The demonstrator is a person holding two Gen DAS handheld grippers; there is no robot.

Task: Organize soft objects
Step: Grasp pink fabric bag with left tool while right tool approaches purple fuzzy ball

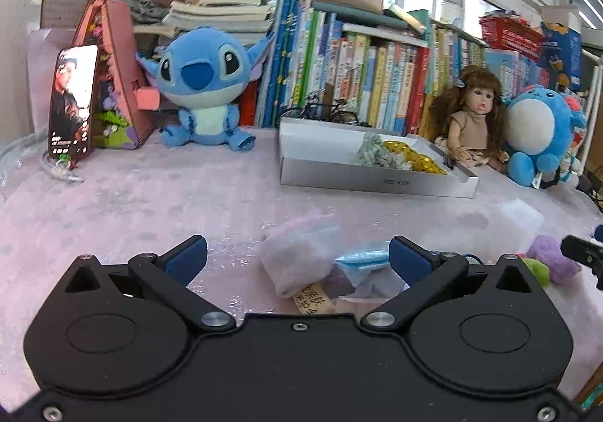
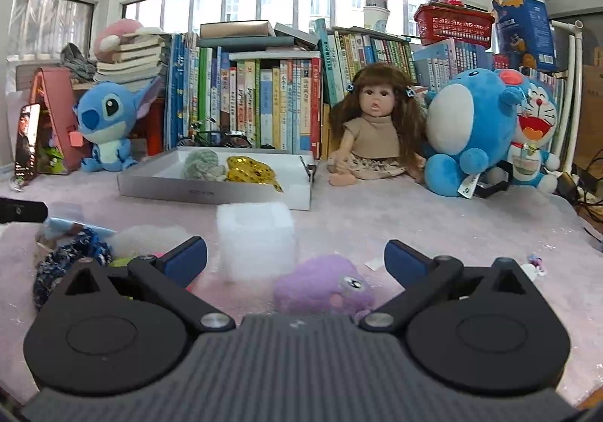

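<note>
My left gripper (image 1: 297,258) is open and low over the pink cloth. Between its fingers lie a folded pink towel (image 1: 297,260) and a blue plastic packet (image 1: 363,260). My right gripper (image 2: 296,260) is open too, with a purple plush toy (image 2: 322,288) between its fingers and a white foam block (image 2: 256,239) just beyond. The purple plush also shows at the right in the left wrist view (image 1: 552,258). A white tray (image 1: 377,178) (image 2: 211,192) holds a grey-green knitted piece (image 2: 201,163) and a gold shiny item (image 2: 252,167).
A dark blue scrunchie (image 2: 71,260) and white fluff (image 2: 147,239) lie left of my right gripper. Stitch plush (image 1: 203,86), doll (image 2: 377,128), round blue plush (image 2: 467,128) and Doraemon (image 2: 537,135) sit before rows of books. A phone (image 1: 71,101) leans at far left.
</note>
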